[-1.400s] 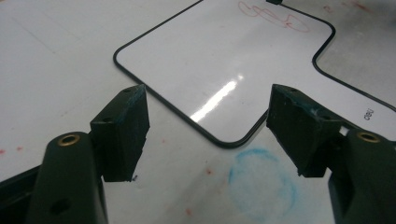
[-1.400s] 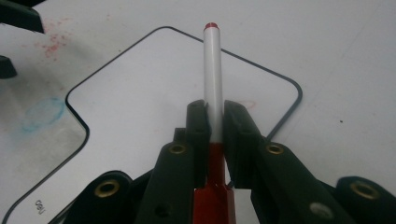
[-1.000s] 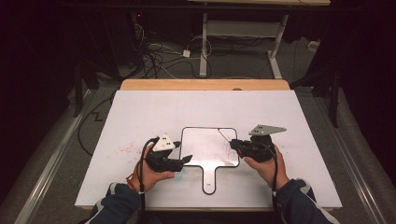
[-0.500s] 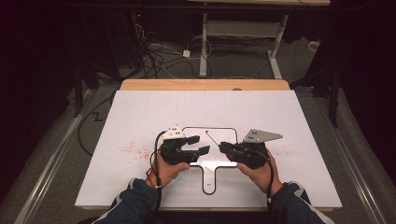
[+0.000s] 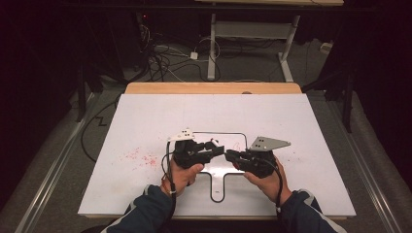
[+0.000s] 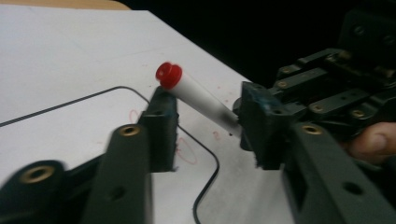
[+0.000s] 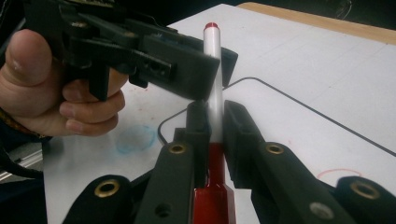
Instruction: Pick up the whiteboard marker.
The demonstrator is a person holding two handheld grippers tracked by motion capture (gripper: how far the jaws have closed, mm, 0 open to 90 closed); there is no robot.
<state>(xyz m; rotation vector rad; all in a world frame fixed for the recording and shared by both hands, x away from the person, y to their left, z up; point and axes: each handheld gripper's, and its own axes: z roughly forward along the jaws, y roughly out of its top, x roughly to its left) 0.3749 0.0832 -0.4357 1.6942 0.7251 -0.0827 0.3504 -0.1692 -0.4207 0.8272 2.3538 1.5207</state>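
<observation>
Left gripper (image 6: 210,126), jaws just closing around the marker (image 6: 201,95) pinched in the right gripper (image 7: 215,123), readies an uncapping or handover.

The work surface is a white sheet (image 5: 145,126) laid over a wooden table (image 5: 214,88), whose bare pale edge shows along the far side. The sheet carries red specks toward its left. Beyond the table the room is dark. A light-coloured desk frame (image 5: 252,36) stands at the back on two legs. Black cables (image 5: 160,56) lie tangled on the grey floor (image 5: 58,155) near a small white adapter (image 5: 194,55). A metal rail (image 5: 46,170) runs along the floor to the left.
</observation>
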